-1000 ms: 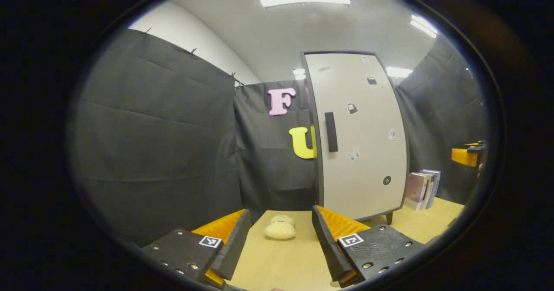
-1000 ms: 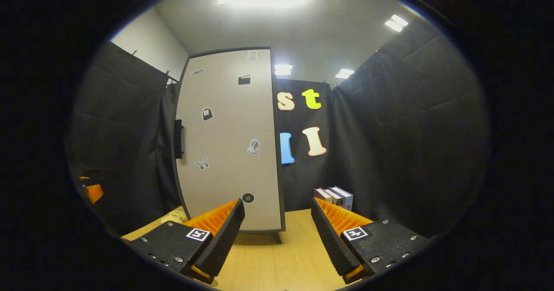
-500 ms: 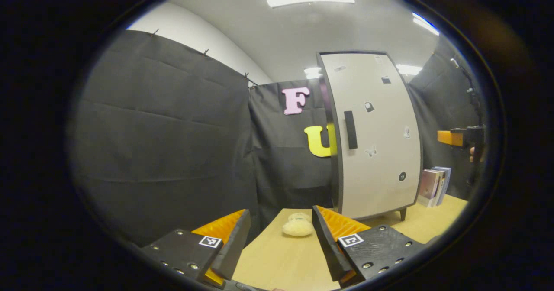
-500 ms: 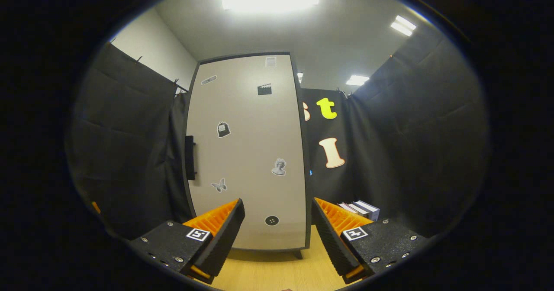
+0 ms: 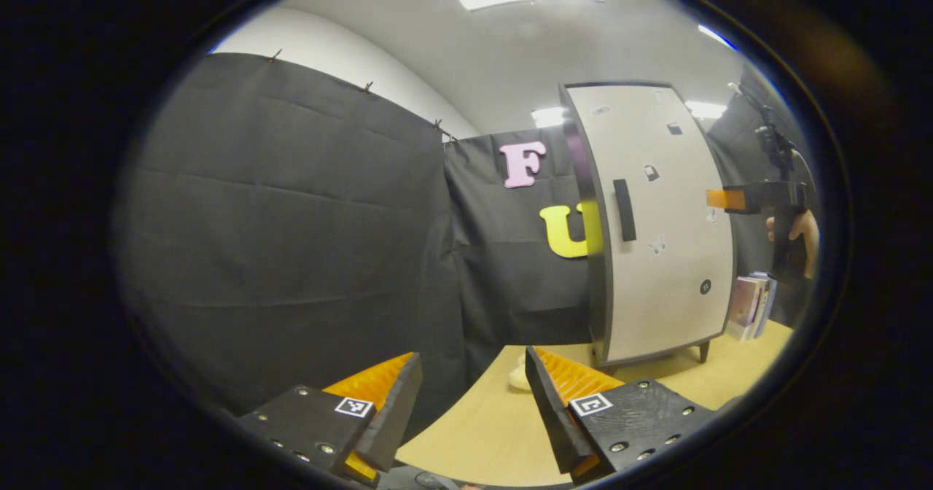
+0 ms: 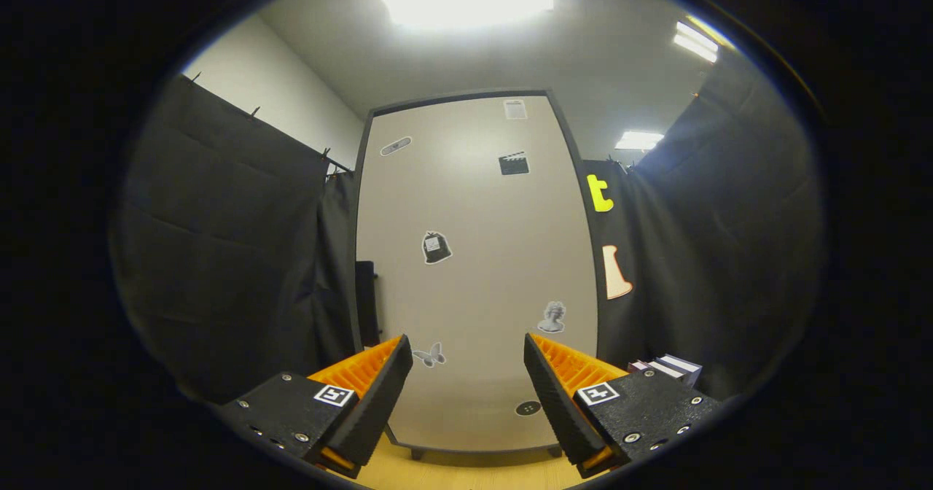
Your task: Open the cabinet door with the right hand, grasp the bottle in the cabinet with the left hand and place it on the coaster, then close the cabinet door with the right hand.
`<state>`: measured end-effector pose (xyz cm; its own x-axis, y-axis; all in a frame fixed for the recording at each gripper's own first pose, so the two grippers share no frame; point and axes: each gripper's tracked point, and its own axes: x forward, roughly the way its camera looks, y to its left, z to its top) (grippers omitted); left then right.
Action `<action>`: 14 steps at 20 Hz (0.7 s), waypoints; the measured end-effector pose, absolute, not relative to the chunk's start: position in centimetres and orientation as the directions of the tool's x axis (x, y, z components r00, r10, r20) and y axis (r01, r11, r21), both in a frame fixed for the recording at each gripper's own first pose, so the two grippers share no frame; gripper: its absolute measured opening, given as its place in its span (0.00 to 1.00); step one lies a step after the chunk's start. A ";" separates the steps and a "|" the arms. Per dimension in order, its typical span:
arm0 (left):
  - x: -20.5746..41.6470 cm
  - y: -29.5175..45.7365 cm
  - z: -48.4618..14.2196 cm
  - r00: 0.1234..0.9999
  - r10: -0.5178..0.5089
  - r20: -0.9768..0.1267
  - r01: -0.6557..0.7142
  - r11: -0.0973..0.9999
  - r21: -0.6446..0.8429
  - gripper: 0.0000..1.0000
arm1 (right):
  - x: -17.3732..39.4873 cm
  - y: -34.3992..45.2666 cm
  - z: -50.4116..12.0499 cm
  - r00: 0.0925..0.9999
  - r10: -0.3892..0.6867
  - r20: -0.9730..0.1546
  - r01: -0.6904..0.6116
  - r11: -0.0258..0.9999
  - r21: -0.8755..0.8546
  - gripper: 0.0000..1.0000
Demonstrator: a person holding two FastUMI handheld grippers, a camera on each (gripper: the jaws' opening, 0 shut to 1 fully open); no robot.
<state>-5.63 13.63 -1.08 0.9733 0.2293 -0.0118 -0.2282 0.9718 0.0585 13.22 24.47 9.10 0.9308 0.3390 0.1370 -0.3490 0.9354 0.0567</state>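
Your right tool [image 6: 466, 395] released, jaws spread, faces shut cabinet door [image 6: 474, 271] up close; handle [image 6: 367, 302] at door's left edge. Your left tool [image 5: 472, 410] released over wooden surface [image 5: 485, 432], cabinet far right; books [image 5: 751, 306] beside it. Bottle unseen behind door

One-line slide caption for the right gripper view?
Open right tongs face the closed cabinet door, its handle at the left edge.
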 end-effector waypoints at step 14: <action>-8.7 22.6 -2.5 0.928 0.371 -0.019 -0.368 0.925 0.092 0.82 | 19.5 37.6 10.1 0.896 0.433 0.101 -0.438 0.898 0.042 0.93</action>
